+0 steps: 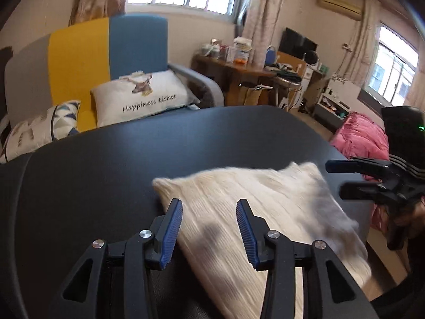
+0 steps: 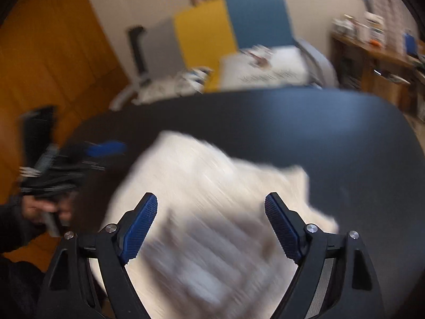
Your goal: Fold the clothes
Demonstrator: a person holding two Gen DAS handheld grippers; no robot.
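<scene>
Cream knit garment [image 1: 255, 212] lying folded on black desk [image 1: 106, 164]. Left gripper [image 1: 209, 228] and right gripper [image 2: 211, 226] hovering above, jaws apart, nothing between. Probably soft, light, floppy; pinching at corners looking best.

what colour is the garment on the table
Cream white, with a fine ribbed knit; the garment shows best in the left wrist view.

Both wrist views look down, sharing table [image 1: 106, 154]
</scene>
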